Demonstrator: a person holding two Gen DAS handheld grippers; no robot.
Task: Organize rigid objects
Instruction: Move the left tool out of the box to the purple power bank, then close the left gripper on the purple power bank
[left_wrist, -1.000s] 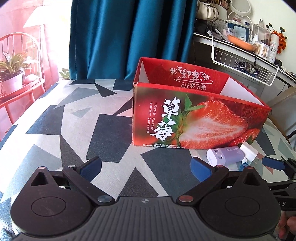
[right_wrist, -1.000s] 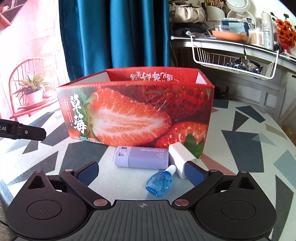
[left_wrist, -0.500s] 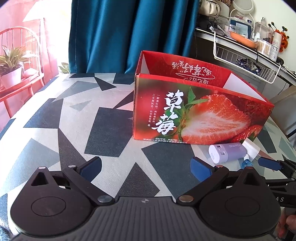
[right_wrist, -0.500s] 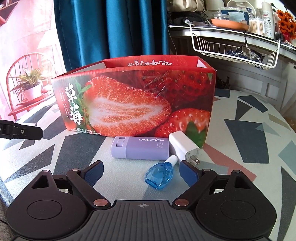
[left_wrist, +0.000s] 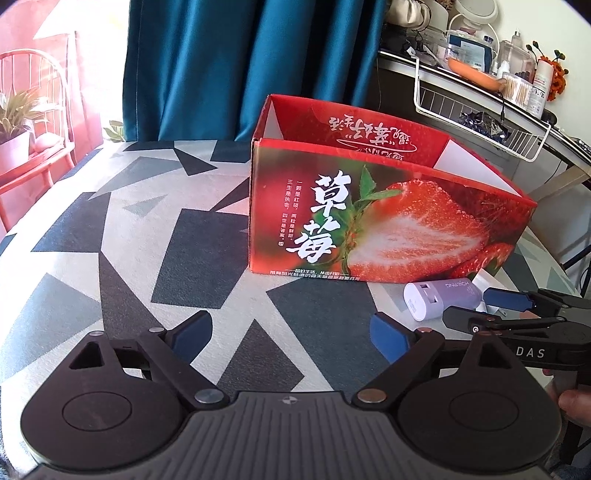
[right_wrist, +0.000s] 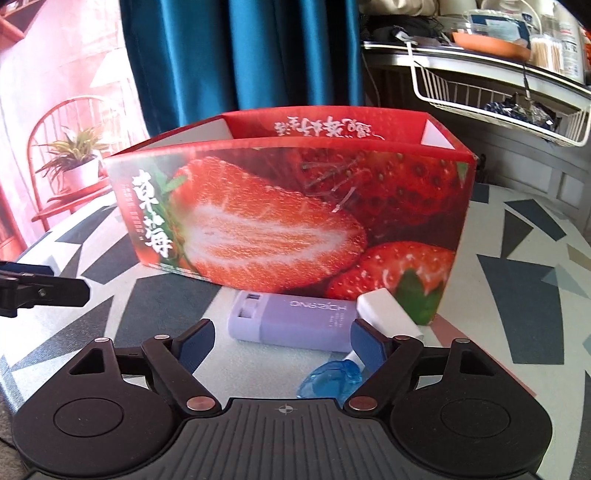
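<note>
The right claw (right_wrist: 282, 341), jaws just narrowing but gripping nothing, faces the lilac power bank (right_wrist: 291, 319) lying just ahead by the strawberry box (right_wrist: 295, 218): stiff, smooth, likely slippery, best pinched across its long sides.

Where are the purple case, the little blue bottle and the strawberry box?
purple case (right_wrist: 295, 325), right wrist view, on its long lilac side.
blue bottle (right_wrist: 330, 378), right wrist view, on its clear blue body.
strawberry box (right_wrist: 273, 225), right wrist view, on its printed front wall.
</note>
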